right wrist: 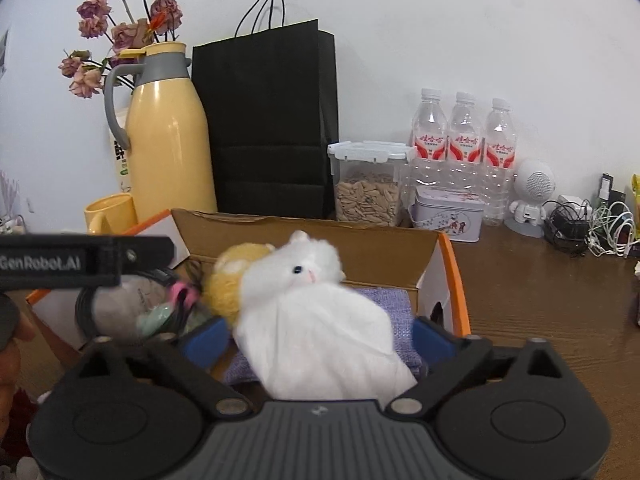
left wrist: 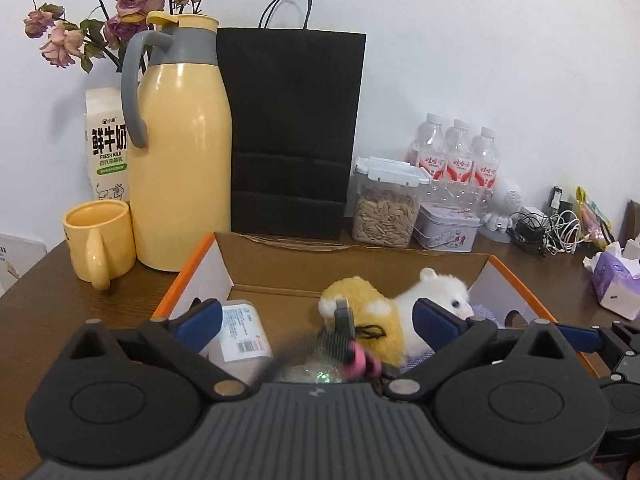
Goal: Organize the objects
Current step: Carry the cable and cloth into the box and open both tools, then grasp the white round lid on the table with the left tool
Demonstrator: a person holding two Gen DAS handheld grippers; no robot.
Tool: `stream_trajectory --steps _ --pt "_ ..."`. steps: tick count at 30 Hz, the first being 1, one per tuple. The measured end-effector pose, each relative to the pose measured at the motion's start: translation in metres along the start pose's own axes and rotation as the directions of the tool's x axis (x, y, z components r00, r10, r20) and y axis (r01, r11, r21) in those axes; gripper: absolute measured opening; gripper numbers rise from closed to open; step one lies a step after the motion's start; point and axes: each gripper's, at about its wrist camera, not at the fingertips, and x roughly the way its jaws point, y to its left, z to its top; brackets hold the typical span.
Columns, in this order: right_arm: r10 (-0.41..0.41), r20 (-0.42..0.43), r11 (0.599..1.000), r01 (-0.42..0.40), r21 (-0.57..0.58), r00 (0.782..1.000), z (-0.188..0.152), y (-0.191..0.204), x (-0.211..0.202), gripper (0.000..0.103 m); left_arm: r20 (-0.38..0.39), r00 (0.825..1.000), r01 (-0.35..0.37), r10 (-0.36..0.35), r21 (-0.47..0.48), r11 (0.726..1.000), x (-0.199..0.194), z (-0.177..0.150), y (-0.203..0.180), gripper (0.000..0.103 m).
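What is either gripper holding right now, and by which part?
Nothing. The left gripper and the right gripper are both open; the plush toy lies in the cardboard box between the right gripper's blue pads, which are not pressing on it.

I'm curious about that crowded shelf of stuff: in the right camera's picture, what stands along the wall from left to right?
Jug → black bag → seed jar → water bottles → white speaker → cables.
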Motion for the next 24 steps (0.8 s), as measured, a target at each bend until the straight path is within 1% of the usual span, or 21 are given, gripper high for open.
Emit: stream_trajectory --steps 6,13,16,20,24 --pt "0.001 0.008 1.0 -0.001 -0.002 1.0 -0.001 0.002 -0.005 0.103 -0.006 1.0 -0.017 0.017 0.009 1.0 -0.001 0.0 -0.002 0.103" --pt "-0.002 0.036 1.0 0.002 0.003 0.999 0.001 0.002 -0.015 0.103 0.017 1.0 -0.012 0.011 0.005 1.0 -0.011 0.002 -0.003 0.103" --pt "-0.001 0.055 1.0 0.001 0.003 0.999 0.003 0.003 -0.024 0.103 0.028 0.999 -0.024 0.024 0.012 1.0 -0.022 0.004 -0.003 0.103" --pt "0.004 0.085 1.0 -0.004 -0.008 0.996 0.005 0.006 -0.039 0.103 0.064 0.997 -0.035 0.034 0.014 0.999 -0.043 0.006 -0.001 0.103" --pt "0.017 0.111 1.0 -0.014 -0.028 0.994 0.006 0.01 -0.055 0.103 0.089 0.996 -0.03 0.029 0.015 0.999 -0.062 0.008 0.003 0.103"
